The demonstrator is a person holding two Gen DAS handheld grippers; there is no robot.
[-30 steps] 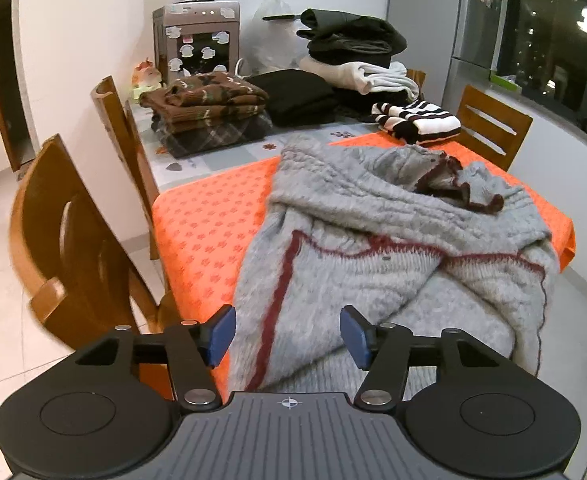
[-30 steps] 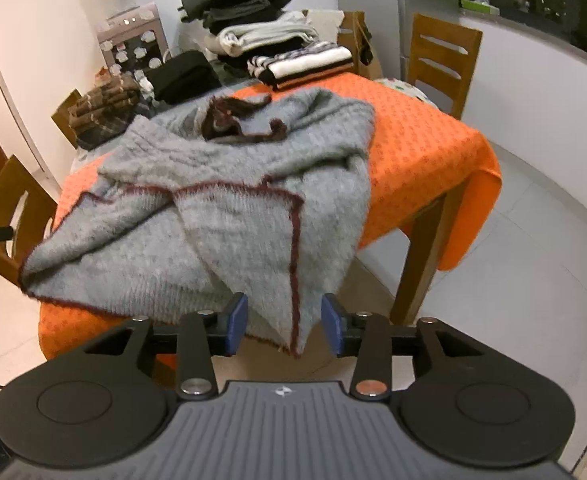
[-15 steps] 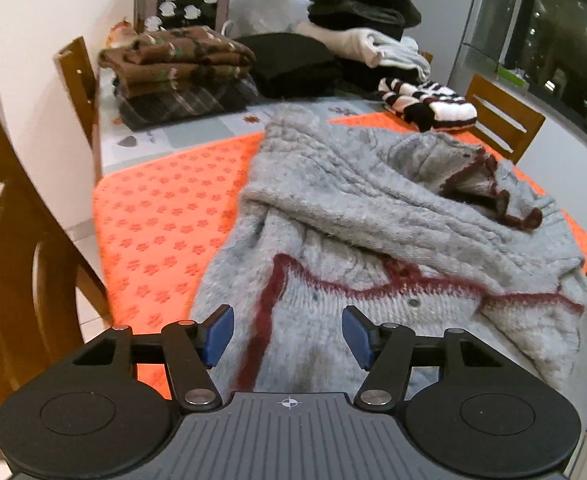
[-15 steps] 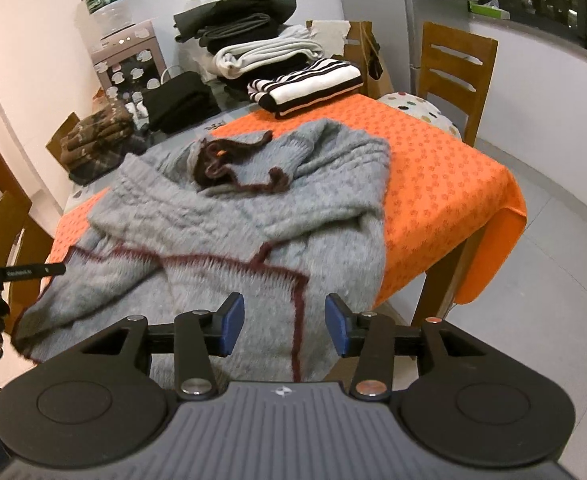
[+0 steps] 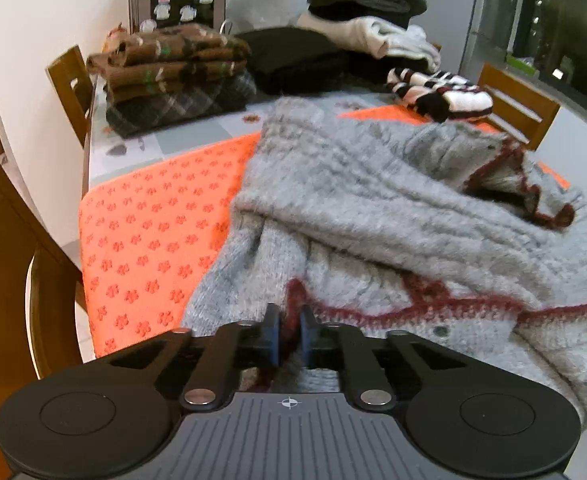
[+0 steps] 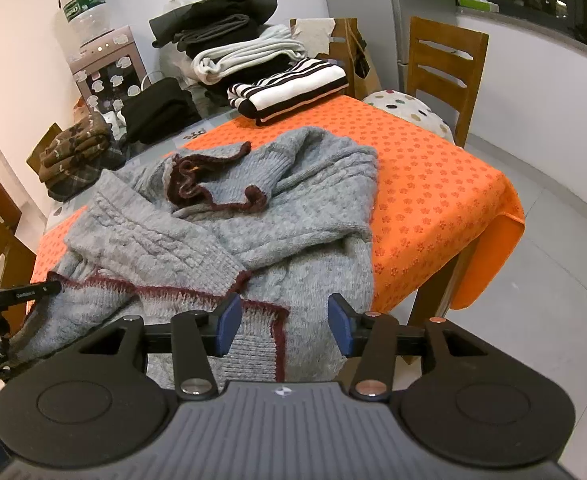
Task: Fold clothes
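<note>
A grey knitted cardigan [image 5: 373, 208] with maroon trim lies crumpled on the orange-clothed table [image 5: 145, 240], its lower part hanging over the near edge. My left gripper [image 5: 290, 336] is shut on the maroon-edged hem at the cardigan's near left. In the right wrist view the cardigan [image 6: 253, 232] fills the middle, and the left gripper's black finger [image 6: 33, 291] shows at its left edge. My right gripper [image 6: 283, 328] hangs over the near right hem with its jaws opening. The maroon-trimmed front edge lies between them, and the pads do not press it.
Folded stacks sit at the table's far end: brown patterned knits [image 5: 165, 60], black clothes [image 5: 293, 56], a striped top [image 6: 289, 88], white and dark piles [image 6: 245, 56]. Wooden chairs [image 5: 9, 280] [image 6: 445, 64] flank the table. A water dispenser [image 6: 105, 68] stands by the wall.
My left gripper came forward and down onto the cardigan's hem and closed on it. My right gripper moved in over the near right hem and its jaws widened.
</note>
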